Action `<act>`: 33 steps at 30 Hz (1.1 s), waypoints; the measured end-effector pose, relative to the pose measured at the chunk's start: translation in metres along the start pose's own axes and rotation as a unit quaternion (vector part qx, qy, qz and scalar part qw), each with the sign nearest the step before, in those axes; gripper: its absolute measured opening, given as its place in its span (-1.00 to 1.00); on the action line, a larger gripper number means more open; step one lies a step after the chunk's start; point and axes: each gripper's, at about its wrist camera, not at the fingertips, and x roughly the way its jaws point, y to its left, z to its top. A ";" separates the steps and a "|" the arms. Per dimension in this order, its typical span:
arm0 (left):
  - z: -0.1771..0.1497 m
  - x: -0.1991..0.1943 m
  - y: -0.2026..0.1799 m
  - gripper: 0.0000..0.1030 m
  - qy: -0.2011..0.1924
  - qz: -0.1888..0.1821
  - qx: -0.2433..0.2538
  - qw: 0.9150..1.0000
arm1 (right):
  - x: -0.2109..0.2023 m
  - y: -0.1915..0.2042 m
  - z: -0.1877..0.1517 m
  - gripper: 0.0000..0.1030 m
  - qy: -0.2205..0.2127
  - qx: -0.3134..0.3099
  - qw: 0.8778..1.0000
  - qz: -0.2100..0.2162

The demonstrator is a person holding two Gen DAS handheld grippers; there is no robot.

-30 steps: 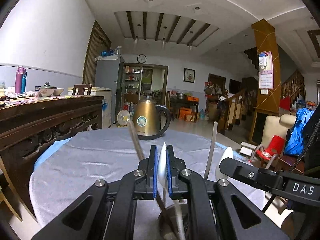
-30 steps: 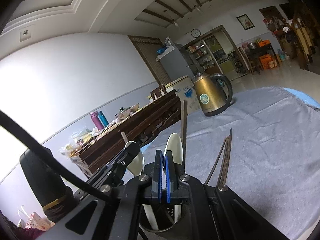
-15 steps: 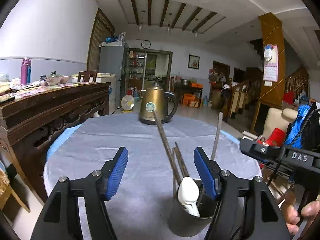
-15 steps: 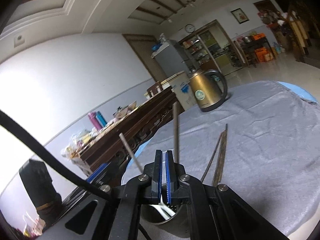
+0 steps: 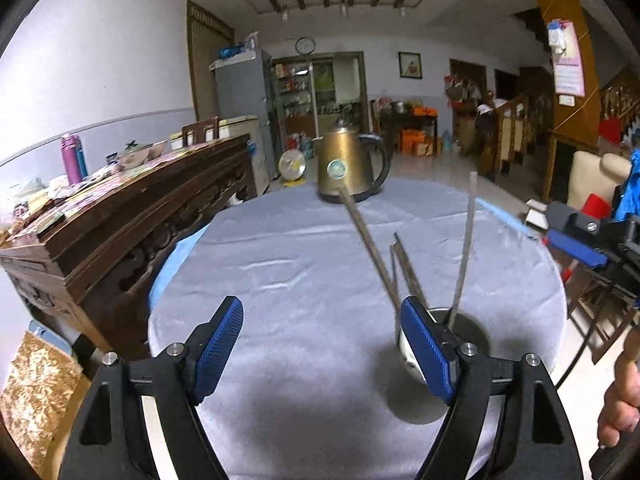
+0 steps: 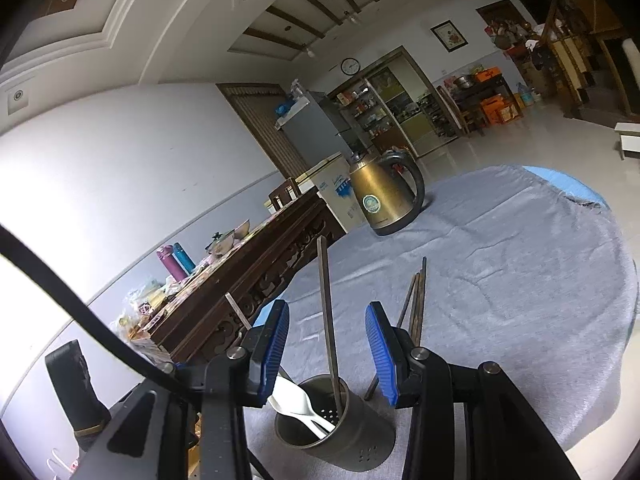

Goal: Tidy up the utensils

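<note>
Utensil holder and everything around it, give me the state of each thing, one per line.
Holder: upright on the cloth, holding utensils.
White spoon: inside the holder, lying on its rim.
Chopsticks: standing in the holder, leaning.
Kettle: upright, lid on, at the table's far side.
Left claw: jaws opening, nothing between them.
Right claw: jaws opening, pads clear of the chopstick between them.
</note>
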 end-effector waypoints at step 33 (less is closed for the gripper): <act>-0.030 0.107 0.075 0.58 0.149 0.057 -0.067 0.985 | 0.045 -0.056 -0.006 -0.12 0.076 0.057 0.994 -0.057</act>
